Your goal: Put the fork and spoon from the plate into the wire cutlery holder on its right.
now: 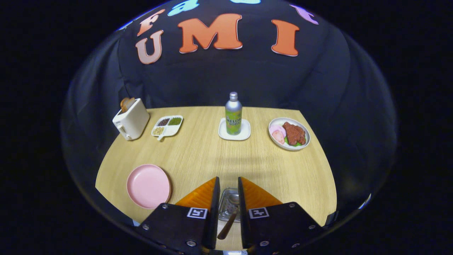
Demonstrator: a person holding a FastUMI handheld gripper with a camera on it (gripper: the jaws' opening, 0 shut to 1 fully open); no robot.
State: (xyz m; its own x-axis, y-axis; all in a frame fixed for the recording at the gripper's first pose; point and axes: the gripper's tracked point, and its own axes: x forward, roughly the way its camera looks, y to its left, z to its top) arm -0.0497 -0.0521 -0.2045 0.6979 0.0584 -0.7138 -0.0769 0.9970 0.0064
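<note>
Hovering over the near edge of the wooden table (pixel 212 156), my gripper (pixel 228 187) has its fingers drawn in to a narrow gap, parted just enough to frame the wire cutlery holder (pixel 228 202) below. A wooden-handled utensil (pixel 228 221) stands slanted in that holder, its metal head down among the wires; I cannot tell whether it is the fork or the spoon. Neither finger presses on the handle as far as I can see. The pink plate (pixel 148 186) lies bare just beside my left finger. Beyond my fingers, mid-table, a green soda bottle (pixel 233 114) stands upright on a small white tray (pixel 244 132). A white toaster (pixel 131 119) with bread, a divided snack dish (pixel 167 125) and a plate of meat (pixel 289 134) sit along the far side.
</note>
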